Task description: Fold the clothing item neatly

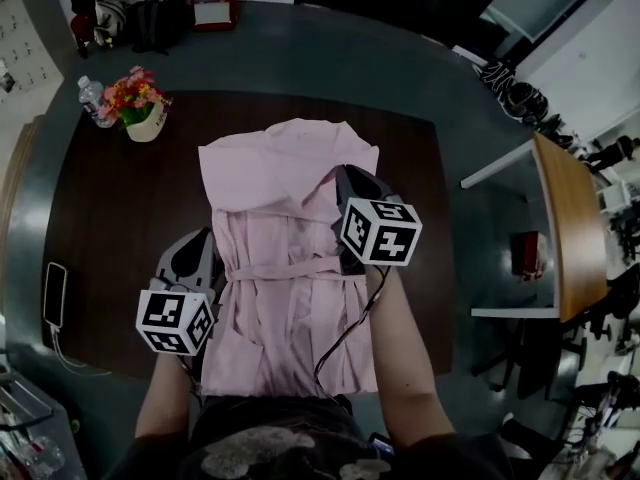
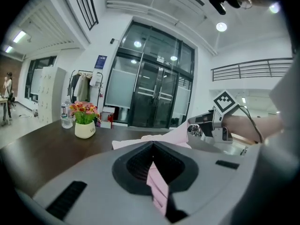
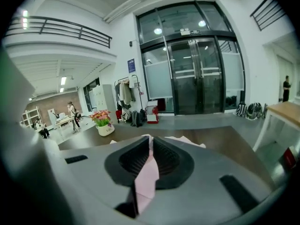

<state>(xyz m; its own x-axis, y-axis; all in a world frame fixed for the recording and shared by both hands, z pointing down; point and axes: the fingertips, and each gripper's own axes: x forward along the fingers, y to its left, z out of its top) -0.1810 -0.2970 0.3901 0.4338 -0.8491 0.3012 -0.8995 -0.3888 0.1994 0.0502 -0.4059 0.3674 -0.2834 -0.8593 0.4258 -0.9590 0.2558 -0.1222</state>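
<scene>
A pale pink garment (image 1: pixel 285 258) with a tied waistband lies lengthwise on the dark table (image 1: pixel 110 228), its far end folded over. My left gripper (image 1: pixel 203 256) is shut on the garment's left edge at waist height; pink cloth (image 2: pixel 158 187) shows pinched between its jaws. My right gripper (image 1: pixel 345 208) is shut on the right edge a little farther away, with a pink fold (image 3: pixel 146 176) caught between its jaws. In the left gripper view the right gripper (image 2: pixel 208 128) appears raised above the cloth.
A white pot of flowers (image 1: pixel 140 103) and a water bottle (image 1: pixel 90 93) stand at the table's far left corner. A phone (image 1: pixel 55 293) on a cable lies near the left edge. A wooden side table (image 1: pixel 570 228) stands to the right. Bags (image 1: pixel 150 18) lie on the floor beyond.
</scene>
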